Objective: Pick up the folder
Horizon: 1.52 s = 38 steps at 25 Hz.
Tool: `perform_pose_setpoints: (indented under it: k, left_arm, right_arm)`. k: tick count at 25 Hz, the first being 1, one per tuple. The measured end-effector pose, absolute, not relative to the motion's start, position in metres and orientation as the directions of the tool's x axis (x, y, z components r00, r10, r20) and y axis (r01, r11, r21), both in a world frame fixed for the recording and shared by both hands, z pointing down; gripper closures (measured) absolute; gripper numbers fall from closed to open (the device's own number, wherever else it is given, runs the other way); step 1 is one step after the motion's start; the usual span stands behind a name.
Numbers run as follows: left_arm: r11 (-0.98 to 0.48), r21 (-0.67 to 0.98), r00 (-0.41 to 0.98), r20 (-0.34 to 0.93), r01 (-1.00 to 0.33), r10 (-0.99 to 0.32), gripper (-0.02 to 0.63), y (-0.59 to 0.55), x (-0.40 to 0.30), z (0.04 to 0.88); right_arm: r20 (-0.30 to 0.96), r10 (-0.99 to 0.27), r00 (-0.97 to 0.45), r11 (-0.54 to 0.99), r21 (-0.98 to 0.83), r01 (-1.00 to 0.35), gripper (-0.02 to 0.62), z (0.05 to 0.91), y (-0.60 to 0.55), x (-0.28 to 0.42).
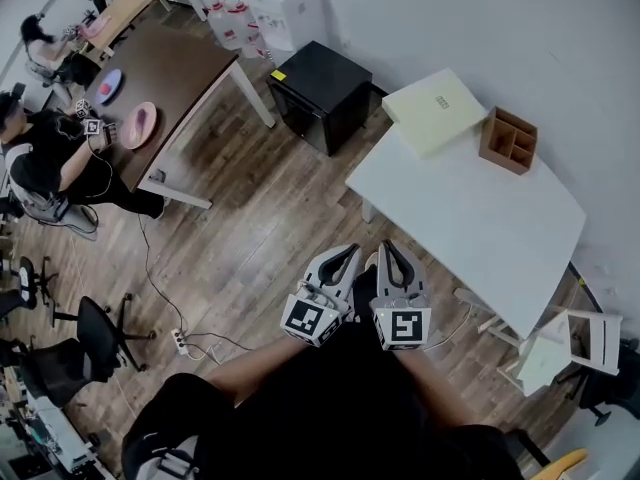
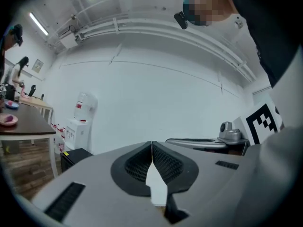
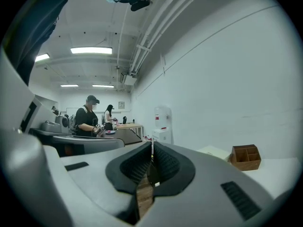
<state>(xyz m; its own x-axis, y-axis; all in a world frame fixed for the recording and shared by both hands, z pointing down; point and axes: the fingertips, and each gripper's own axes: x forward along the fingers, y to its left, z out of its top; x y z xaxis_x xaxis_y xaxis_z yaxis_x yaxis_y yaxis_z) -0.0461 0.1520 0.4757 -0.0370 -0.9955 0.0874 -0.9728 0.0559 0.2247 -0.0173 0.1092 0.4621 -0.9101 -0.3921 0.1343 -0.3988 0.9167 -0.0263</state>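
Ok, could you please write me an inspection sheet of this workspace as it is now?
Surface: white table, mostly bare.
Job's things: pale folder lies flat at the table's far corner, not yet picked up.
Clutter: wooden organizer next to the folder.
Grippers: left gripper and right gripper both shut, empty, side by side, away from the folder.
Cables: cable and power strip on the wooden floor.
Surroundings: black cabinet beside the white table; brown table with a seated person.

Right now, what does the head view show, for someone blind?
The left gripper and right gripper, both shut, hover side by side near a white table. A pale folder and wooden organizer lie at its far end.
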Motion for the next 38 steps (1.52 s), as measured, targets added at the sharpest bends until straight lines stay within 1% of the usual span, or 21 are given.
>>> perform_pose_setpoints:
  k: [3, 8, 13, 19, 22, 25, 30, 35, 38]
  left_arm:
    - [0.045, 0.208, -0.023, 0.109, -0.977, -0.994, 0.591, 0.108, -0.055, 0.484]
    - [0.008, 0.224, 0.038, 0.197, -0.974, -0.980, 0.591, 0.036, -0.068, 0.499]
    - [0.014, 0.171, 0.021, 0.197, -0.985, -0.980, 0.591, -0.006, -0.076, 0.488]
    - [0.116, 0.235, -0.056, 0.248, -0.965, -0.967, 0.591, -0.021, -0.103, 0.497]
    - [0.114, 0.266, -0.050, 0.239, -0.957, -0.970, 0.591, -0.036, -0.103, 0.496]
    - [0.047, 0.237, -0.001, 0.190, -0.970, -0.982, 0.591, -0.056, -0.092, 0.486]
    - [-0.045, 0.197, 0.072, 0.132, -0.979, -0.989, 0.591, -0.087, -0.088, 0.473]
    - [-0.047, 0.225, 0.085, 0.164, -0.973, -0.983, 0.591, -0.114, -0.115, 0.484]
    - [-0.077, 0.222, 0.115, 0.163, -0.972, -0.980, 0.591, -0.130, -0.133, 0.485]
  right_arm:
    - [0.131, -0.419, -0.899, 0.901, -0.067, -0.429, 0.560, 0.472, 0.063, -0.023]
    - [0.149, -0.426, -0.893, 0.886, -0.132, -0.444, 0.560, 0.483, -0.008, -0.029]
    - [0.139, -0.386, -0.912, 0.900, -0.159, -0.405, 0.560, 0.482, -0.053, -0.036]
    - [0.159, -0.346, -0.924, 0.903, -0.212, -0.375, 0.560, 0.487, -0.061, -0.045]
    - [0.173, -0.349, -0.921, 0.899, -0.215, -0.382, 0.560, 0.491, -0.060, -0.040]
    - [0.189, -0.375, -0.908, 0.890, -0.200, -0.409, 0.560, 0.496, -0.072, -0.033]
    - [0.195, -0.469, -0.861, 0.846, -0.181, -0.501, 0.560, 0.496, -0.112, -0.031]
    - [0.212, -0.547, -0.810, 0.794, -0.174, -0.582, 0.559, 0.498, -0.144, -0.041]
    - [0.221, -0.578, -0.786, 0.764, -0.192, -0.616, 0.559, 0.501, -0.162, -0.054]
